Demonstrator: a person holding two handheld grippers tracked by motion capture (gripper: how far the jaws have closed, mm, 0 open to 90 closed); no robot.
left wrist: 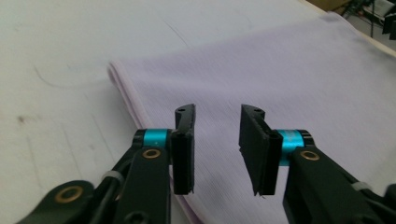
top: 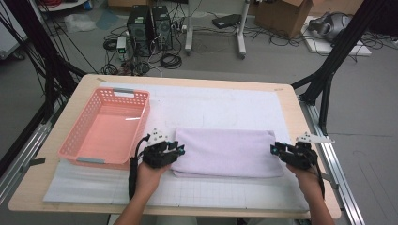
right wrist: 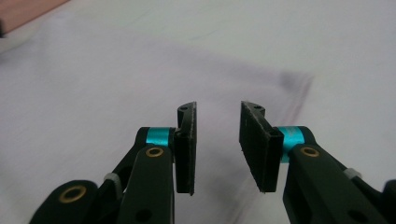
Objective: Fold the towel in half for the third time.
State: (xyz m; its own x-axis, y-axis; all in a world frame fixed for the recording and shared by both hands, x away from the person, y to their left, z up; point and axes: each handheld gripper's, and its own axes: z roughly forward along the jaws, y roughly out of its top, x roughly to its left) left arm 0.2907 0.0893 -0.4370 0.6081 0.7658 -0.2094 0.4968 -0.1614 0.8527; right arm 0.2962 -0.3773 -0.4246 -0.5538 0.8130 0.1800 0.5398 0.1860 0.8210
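Observation:
A folded lilac towel [top: 225, 152] lies flat on the white mat in the middle of the table. My left gripper [top: 180, 149] hovers at the towel's left end, its jaws apart with nothing between them. In the left gripper view the left gripper [left wrist: 217, 140] hangs over the towel [left wrist: 280, 79] near its folded edge. At the towel's right end my right gripper [top: 273, 149] is open too. The right gripper view has the right gripper [right wrist: 217, 140] above the towel [right wrist: 116, 93], with a gap of bare cloth between the pads.
A pink plastic basket [top: 107, 126] stands at the left of the table, just left of my left hand. A white gridded mat [top: 197, 101] covers most of the wooden tabletop. Black frame posts rise at both sides.

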